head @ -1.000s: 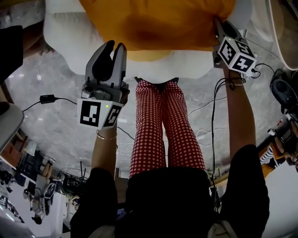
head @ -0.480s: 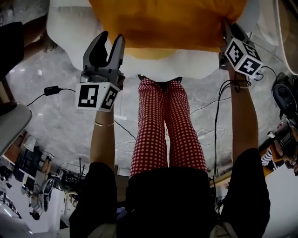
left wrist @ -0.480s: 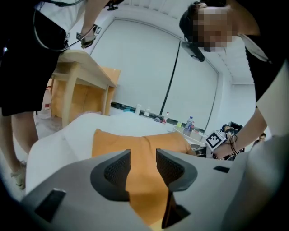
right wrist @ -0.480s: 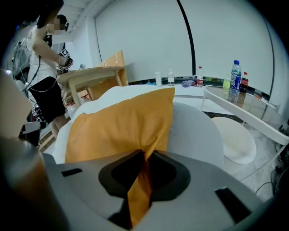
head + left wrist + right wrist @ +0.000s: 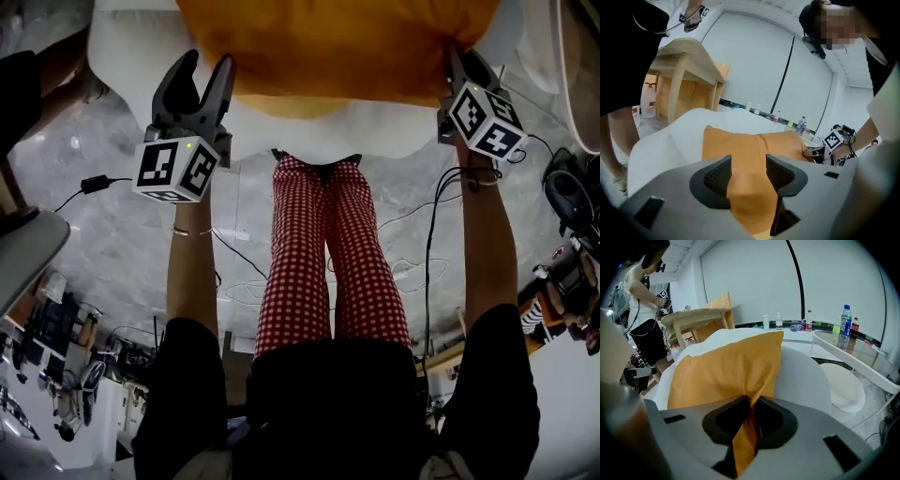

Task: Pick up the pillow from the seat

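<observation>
1. The left gripper (image 5: 206,62) is over the front-left part of the white seat (image 5: 122,56), just beside the pillow's left near corner. Its marker cube faces up.
2. Its fingers stand wide apart and have just been opening. In the left gripper view orange cloth fills the gap between them, but neither pad presses on it.
3. The orange pillow (image 5: 337,42) lies on the seat, across the middle. White seat shows at its left, along the front edge and at the right corner.
4. The person's red checked trousers (image 5: 328,253) are below the seat's front edge, centred between the two arms. The grey marble floor (image 5: 112,244) has a black cable (image 5: 94,185) running on it at left.
5. The right gripper (image 5: 457,58) is at the pillow's right near corner, by the seat's front-right edge.
6. Its fingers are nearly together, pinching a fold of the pillow's orange cloth; the right gripper view shows the fold running down between the pads.
7. In the background, a wooden table (image 5: 698,317) stands behind the seat and bottles (image 5: 846,322) stand on a ledge at right.
</observation>
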`<action>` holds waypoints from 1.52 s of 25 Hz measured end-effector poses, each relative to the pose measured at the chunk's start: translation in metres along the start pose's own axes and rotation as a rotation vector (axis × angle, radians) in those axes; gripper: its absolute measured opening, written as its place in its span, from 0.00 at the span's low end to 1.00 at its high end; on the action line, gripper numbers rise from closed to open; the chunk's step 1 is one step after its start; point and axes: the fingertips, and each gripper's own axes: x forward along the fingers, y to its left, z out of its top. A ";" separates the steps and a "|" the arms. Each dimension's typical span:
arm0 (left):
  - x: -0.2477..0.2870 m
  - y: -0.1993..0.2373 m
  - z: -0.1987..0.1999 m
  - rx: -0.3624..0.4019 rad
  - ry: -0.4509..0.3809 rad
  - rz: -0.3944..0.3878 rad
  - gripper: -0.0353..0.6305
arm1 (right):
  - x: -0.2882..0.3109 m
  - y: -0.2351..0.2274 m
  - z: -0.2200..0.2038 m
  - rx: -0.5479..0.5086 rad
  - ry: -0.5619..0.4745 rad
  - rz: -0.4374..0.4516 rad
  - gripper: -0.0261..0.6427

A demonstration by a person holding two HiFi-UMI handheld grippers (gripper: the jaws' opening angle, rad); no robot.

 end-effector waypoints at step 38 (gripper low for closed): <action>0.063 0.091 -0.039 -0.114 0.152 0.031 0.56 | -0.018 0.001 -0.002 -0.063 0.001 -0.025 0.14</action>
